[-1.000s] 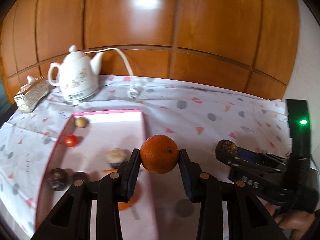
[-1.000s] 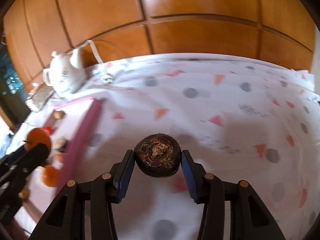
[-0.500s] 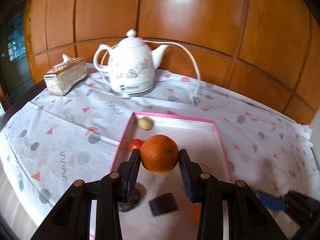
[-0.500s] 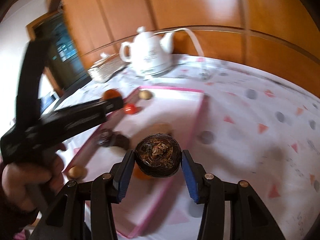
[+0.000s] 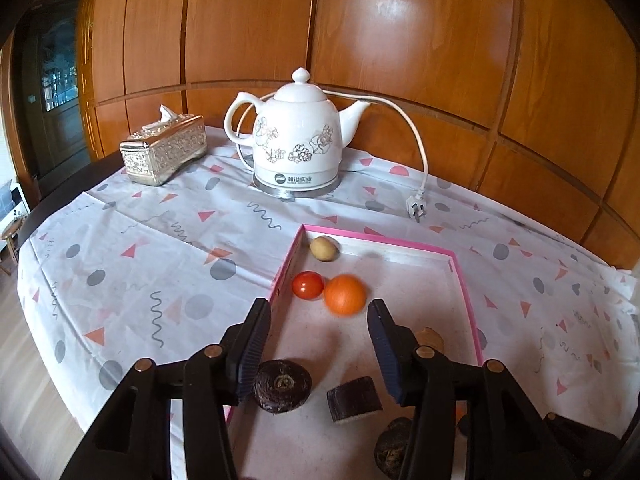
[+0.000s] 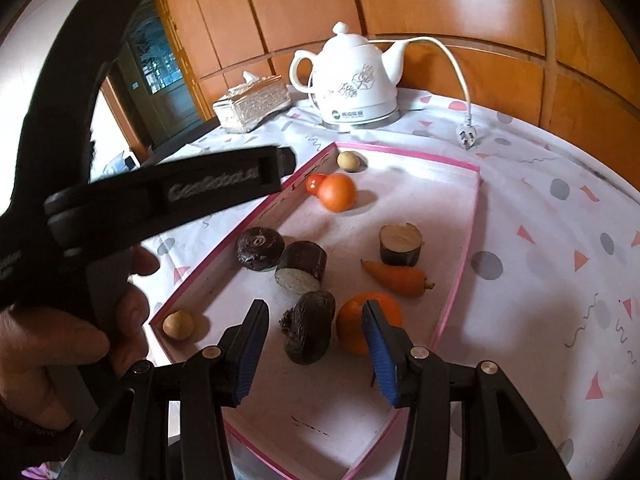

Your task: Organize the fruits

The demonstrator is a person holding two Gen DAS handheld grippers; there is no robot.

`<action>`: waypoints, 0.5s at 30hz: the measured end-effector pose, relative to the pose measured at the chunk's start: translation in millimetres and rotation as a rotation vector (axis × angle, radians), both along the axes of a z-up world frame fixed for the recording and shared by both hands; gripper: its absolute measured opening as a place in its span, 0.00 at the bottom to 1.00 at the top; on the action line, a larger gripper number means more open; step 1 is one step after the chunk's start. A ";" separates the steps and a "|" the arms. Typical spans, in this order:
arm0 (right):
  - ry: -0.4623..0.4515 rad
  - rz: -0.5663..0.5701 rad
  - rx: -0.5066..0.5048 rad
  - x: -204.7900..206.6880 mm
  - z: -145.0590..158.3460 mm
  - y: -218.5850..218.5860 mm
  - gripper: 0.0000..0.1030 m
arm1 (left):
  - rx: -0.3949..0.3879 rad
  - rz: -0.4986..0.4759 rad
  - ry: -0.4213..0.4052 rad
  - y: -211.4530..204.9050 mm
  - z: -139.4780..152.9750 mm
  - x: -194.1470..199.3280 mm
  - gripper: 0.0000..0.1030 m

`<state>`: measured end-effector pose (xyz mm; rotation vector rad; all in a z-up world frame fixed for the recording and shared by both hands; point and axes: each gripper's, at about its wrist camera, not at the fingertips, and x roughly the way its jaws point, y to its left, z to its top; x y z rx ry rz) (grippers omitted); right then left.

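Released orange (image 5: 345, 294) beside tomato (image 5: 307, 285) in tray (image 5: 464, 280) — both jaws open (left gripper (image 6: 276, 168) reads "GenRobot.ai").

Kettle (image 5: 296, 148), tissue box (image 5: 164, 153), tablecloth (image 5: 132, 248).

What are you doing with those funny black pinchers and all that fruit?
A person holds a pincher tool in each hand and is sorting fruit into the pink-edged tray. Right now both are open and empty: the left gripper hangs over the tray near an orange lying beside a small tomato, and the right gripper hangs over a dark wrinkled fruit lying in the tray.
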<state>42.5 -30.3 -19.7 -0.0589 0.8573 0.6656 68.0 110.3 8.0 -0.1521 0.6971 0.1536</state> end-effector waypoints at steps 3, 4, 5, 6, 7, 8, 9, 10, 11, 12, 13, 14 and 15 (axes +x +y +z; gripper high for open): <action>-0.012 -0.038 0.029 -2.1 6.5 -10.8 0.48 | -0.004 0.010 -0.016 -1.7 3.9 -9.5 0.57; -0.015 -0.056 0.039 -2.3 8.5 -14.7 0.48 | -0.005 0.011 -0.018 -2.6 5.0 -12.3 0.58; -0.017 -0.075 0.045 -1.5 9.9 -17.9 0.48 | -0.003 0.010 -0.021 -3.8 6.0 -15.2 0.59; -0.021 -0.089 0.048 -1.2 11.1 -20.1 0.48 | -0.001 0.011 -0.023 -4.9 6.7 -18.1 0.60; -0.028 -0.109 0.049 -1.6 12.8 -23.0 0.48 | -0.001 0.010 -0.025 -6.2 7.5 -21.0 0.60; -0.040 -0.130 0.047 -2.8 14.7 -26.7 0.48 | -0.002 0.010 -0.026 -7.5 8.0 -24.8 0.61; -0.049 -0.147 0.042 -3.9 16.3 -28.8 0.48 | -0.002 0.012 -0.028 -8.2 8.3 -27.6 0.64; -0.059 -0.166 0.037 -4.9 17.8 -30.8 0.48 | 0.000 0.014 -0.029 -9.5 8.5 -30.6 0.65; -0.070 -0.189 0.033 -6.6 19.1 -33.2 0.48 | 0.002 0.013 -0.030 -11.1 8.5 -33.9 0.68; -0.079 -0.213 0.025 -8.2 19.9 -35.0 0.48 | 0.004 0.015 -0.030 -12.8 8.1 -37.6 0.71; -0.084 -0.232 0.019 -9.0 20.4 -36.2 0.48 | 0.004 0.015 -0.030 -14.1 7.8 -40.9 0.71; -0.091 -0.248 0.013 -10.4 20.6 -37.5 0.48 | 0.003 0.013 -0.031 -15.9 7.3 -44.6 0.74; -0.098 -0.266 0.006 -11.5 20.4 -39.3 0.48 | 0.004 0.013 -0.030 -17.9 6.5 -48.0 0.77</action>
